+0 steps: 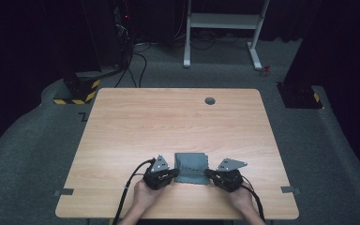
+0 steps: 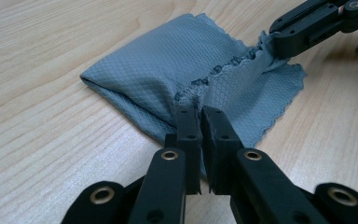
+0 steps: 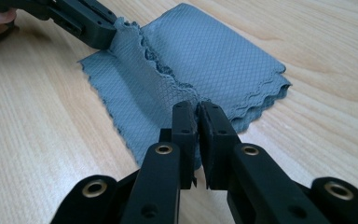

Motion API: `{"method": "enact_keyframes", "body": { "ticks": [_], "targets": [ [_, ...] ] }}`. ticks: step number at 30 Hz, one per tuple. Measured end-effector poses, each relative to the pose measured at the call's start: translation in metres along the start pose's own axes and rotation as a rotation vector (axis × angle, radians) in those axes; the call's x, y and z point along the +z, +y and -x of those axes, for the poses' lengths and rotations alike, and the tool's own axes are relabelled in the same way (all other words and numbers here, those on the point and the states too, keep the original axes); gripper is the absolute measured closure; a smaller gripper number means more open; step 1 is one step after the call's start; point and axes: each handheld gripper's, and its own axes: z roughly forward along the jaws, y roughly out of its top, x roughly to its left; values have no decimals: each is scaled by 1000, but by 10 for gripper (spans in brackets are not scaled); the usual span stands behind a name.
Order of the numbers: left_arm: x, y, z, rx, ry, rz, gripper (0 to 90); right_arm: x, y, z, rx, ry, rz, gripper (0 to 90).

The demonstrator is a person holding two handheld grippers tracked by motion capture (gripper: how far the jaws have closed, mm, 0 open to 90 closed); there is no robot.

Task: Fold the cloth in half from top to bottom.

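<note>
A grey quilted cloth (image 1: 191, 168) lies folded near the front edge of the wooden table (image 1: 168, 122). My left gripper (image 1: 177, 173) meets its left side and my right gripper (image 1: 207, 173) its right side. In the left gripper view my jaws (image 2: 199, 114) stand almost together, pinching the scalloped upper edge of the cloth (image 2: 168, 70), and the right gripper (image 2: 274, 45) holds the same edge farther off. The right gripper view shows my jaws (image 3: 198, 109) nipping that edge of the cloth (image 3: 214, 56), with the left gripper (image 3: 106, 35) beyond. The pinched edge stands up as a ridge between them.
A round cable grommet (image 1: 210, 101) sits near the table's far edge. Two grey tape marks (image 1: 64, 191) (image 1: 288, 189) lie on the floor beside the front corners. Beyond the table stand a white desk frame (image 1: 222, 21) and a black-and-yellow striped base (image 1: 77, 91).
</note>
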Motion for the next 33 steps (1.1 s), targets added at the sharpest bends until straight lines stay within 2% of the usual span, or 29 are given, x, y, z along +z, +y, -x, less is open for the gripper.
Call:
{"method": "enact_keyframes", "body": {
  "ticks": [11, 14, 17, 22, 24, 25, 26, 27, 28, 29, 30, 33],
  "targets": [
    [-7, -10, 6, 16, -24, -24, 842, -7, -8, -8, -26, 27, -5, 846],
    [-11, -12, 8, 14, -36, -30, 794, -10, -11, -11, -19, 45, -14, 793],
    [-14, -13, 9, 5, -41, -30, 759, -13, -11, -12, -11, 54, -8, 791],
    [-28, -12, 7, -34, -52, 26, 683, -20, -8, -12, -9, 79, 21, 786],
    [-31, -9, 5, -43, -42, 41, 670, -23, -6, -12, -10, 80, 31, 791],
    [-32, -4, 3, -52, -22, 48, 657, -26, -3, -12, -5, 77, 51, 804],
    [-32, -4, 3, -52, -22, 48, 650, -26, -3, -12, -5, 77, 51, 804],
    [-29, 2, 1, -50, 6, 42, 641, -27, 2, -11, -2, 63, 63, 819],
    [-29, 2, 1, -50, 6, 42, 632, -27, 2, -11, -2, 63, 63, 819],
    [-26, 6, 0, -51, 20, 39, 632, -27, 5, -10, 0, 54, 66, 827],
    [-18, 12, -2, -64, 43, 15, 604, -23, 11, -9, 4, 37, 61, 837],
    [-10, 16, -3, -71, 55, 6, 585, -16, 15, -7, 2, 25, 43, 841]
  ]
}}
